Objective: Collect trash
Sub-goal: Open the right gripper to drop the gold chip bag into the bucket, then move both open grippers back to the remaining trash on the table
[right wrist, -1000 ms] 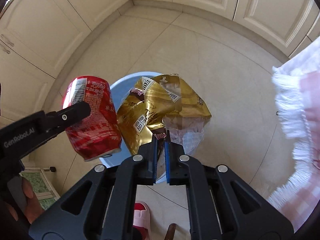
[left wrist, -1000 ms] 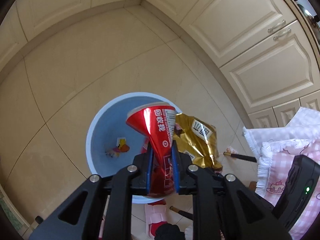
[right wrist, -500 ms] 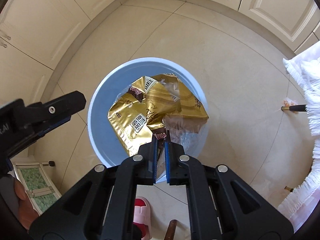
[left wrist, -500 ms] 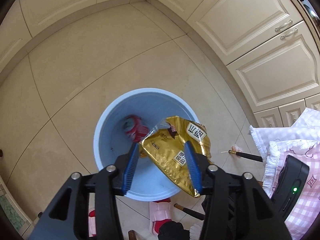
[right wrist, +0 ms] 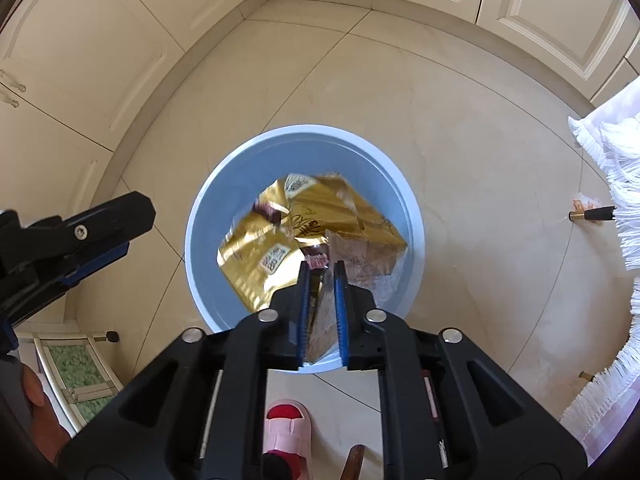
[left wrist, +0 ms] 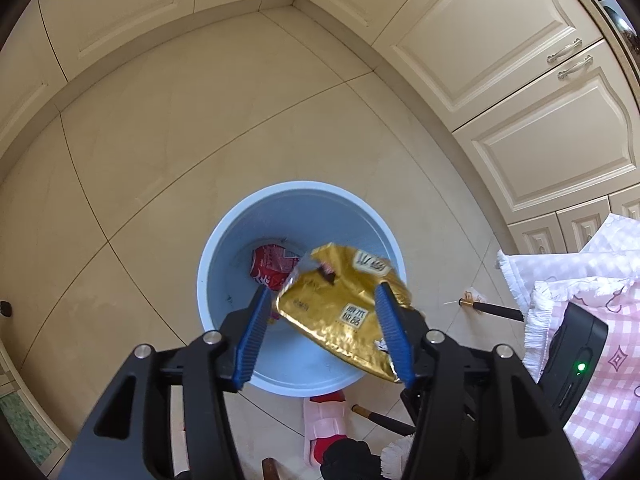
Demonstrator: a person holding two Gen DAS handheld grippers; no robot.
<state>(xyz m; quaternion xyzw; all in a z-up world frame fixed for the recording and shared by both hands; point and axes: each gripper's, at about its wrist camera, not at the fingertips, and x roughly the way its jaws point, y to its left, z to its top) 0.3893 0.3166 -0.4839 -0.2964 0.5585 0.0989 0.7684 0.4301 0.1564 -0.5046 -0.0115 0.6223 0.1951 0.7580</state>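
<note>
A light blue bin [left wrist: 224, 236] stands on the tiled floor; it also shows in the right wrist view [right wrist: 208, 200]. A crushed red can [left wrist: 270, 266] lies inside it. My left gripper [left wrist: 324, 336] is open and empty above the bin's near rim. My right gripper [right wrist: 322, 306] has its jaws slightly apart around the tail of a gold snack bag [right wrist: 304, 216], which looks blurred over the bin's mouth. The bag also shows in the left wrist view [left wrist: 340, 312], between my left fingers but apart from them.
Cream cabinets [left wrist: 500, 60] ring the floor. A pink checked cloth with white fringe [left wrist: 600, 292] lies at the right. A pink slipper [right wrist: 286, 424] is just below the bin. A dark stick with a brass tip [right wrist: 592, 214] lies on the floor.
My left gripper opened and the red can fell into the bin. My right gripper's jaws have parted a little and the gold bag sits lower over the bin.
</note>
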